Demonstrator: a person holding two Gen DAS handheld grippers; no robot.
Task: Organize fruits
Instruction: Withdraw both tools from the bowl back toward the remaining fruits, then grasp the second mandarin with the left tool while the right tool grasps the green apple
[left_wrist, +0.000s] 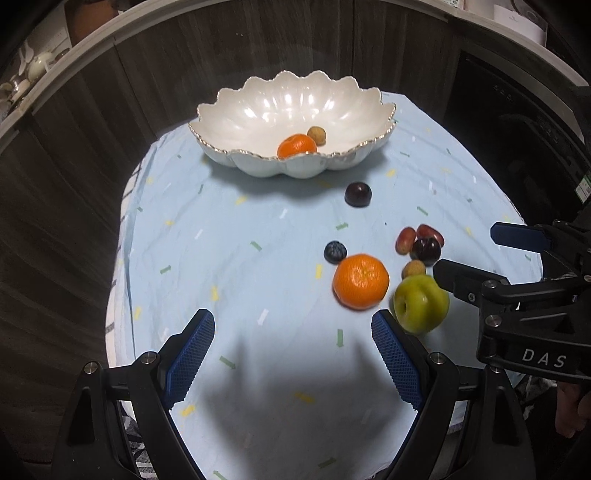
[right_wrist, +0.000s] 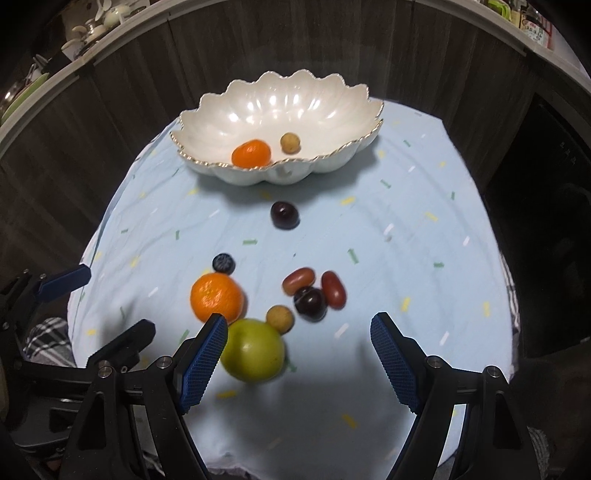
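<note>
A white scalloped bowl (left_wrist: 258, 110) (right_wrist: 314, 107) stands at the far end of the table and holds a mandarin (left_wrist: 296, 145) (right_wrist: 251, 153) and a small tan fruit (left_wrist: 317, 135) (right_wrist: 290, 142). Loose on the cloth lie a mandarin (left_wrist: 361, 280) (right_wrist: 217, 297), a green apple (left_wrist: 421, 304) (right_wrist: 253, 350), a blueberry (left_wrist: 335, 252) (right_wrist: 223, 263), two dark plums (left_wrist: 358, 194) (right_wrist: 310, 303), two red grapes (right_wrist: 298, 280) and a tan fruit (right_wrist: 280, 318). My left gripper (left_wrist: 293, 354) is open and empty, near the mandarin. My right gripper (right_wrist: 299, 350) is open, its left finger beside the apple.
A light blue patterned cloth (left_wrist: 221, 258) (right_wrist: 424, 258) covers the small table. Dark wood panels stand behind it. Shelves with crockery (left_wrist: 33, 66) (right_wrist: 92, 26) run above. The right gripper shows in the left wrist view (left_wrist: 517, 295); the left gripper shows in the right wrist view (right_wrist: 74, 314).
</note>
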